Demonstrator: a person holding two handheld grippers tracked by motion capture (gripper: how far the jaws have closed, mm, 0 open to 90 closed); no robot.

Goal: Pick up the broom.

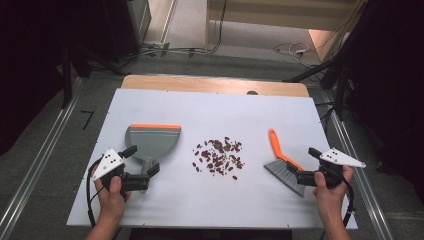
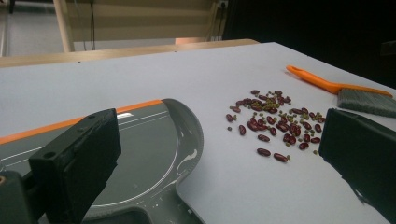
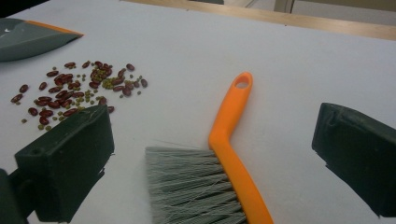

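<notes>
A grey dustpan [image 1: 152,140] with an orange lip lies at the left of the white table, its handle pointing toward me. My left gripper [image 1: 142,160] is open, its jaws astride the dustpan's handle end [image 2: 140,205]. Red beans mixed with small green ones [image 1: 218,157] are scattered in the middle of the table. To their right lies a brush [image 1: 280,150] with an orange handle and grey bristles [image 3: 187,186]. My right gripper [image 1: 305,166] is open around the brush's bristle end, one jaw on each side, and does not touch it.
The white board [image 1: 220,105] covers a wooden table whose far edge [image 1: 215,82] shows behind it. Cables [image 1: 290,49] lie on the floor beyond. Dark stands and metal rails [image 1: 35,165] flank both sides.
</notes>
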